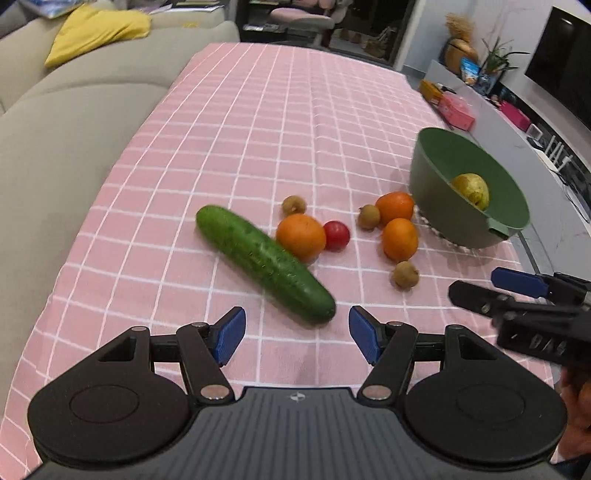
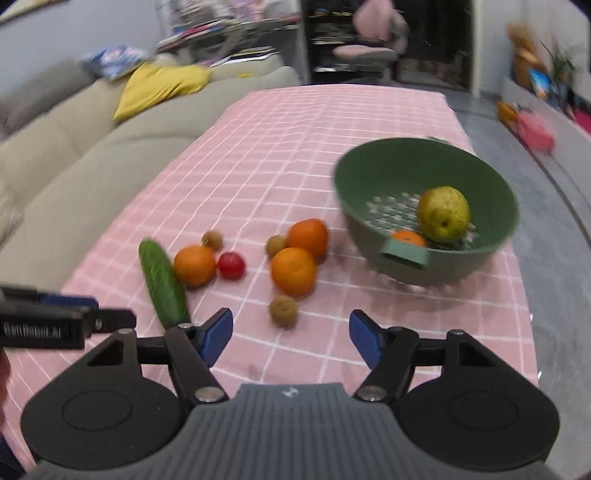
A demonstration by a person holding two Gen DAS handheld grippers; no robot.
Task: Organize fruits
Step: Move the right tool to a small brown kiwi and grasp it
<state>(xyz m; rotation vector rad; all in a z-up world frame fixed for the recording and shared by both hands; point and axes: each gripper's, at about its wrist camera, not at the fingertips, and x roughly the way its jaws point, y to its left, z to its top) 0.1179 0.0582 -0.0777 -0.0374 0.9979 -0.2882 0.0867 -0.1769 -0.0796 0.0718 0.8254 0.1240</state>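
Observation:
A green colander bowl (image 2: 424, 173) stands at the right of the pink checked table and holds a yellow-green pear (image 2: 444, 213) and a small orange (image 2: 408, 238). On the cloth lie a cucumber (image 1: 264, 264), three oranges (image 1: 301, 236) (image 1: 394, 206) (image 1: 400, 239), a red tomato (image 1: 337, 235) and three small brown fruits (image 1: 294, 205) (image 1: 368, 216) (image 1: 405, 274). My left gripper (image 1: 297, 334) is open and empty just short of the cucumber's near end. My right gripper (image 2: 291, 334) is open and empty, just short of a brown fruit (image 2: 283, 311).
A beige sofa (image 1: 74, 122) with a yellow cushion (image 1: 98, 29) runs along the table's left side. A grey shelf (image 1: 517, 147) with boxes and plants runs along the right. The pink cloth (image 1: 277, 110) stretches far behind the fruit.

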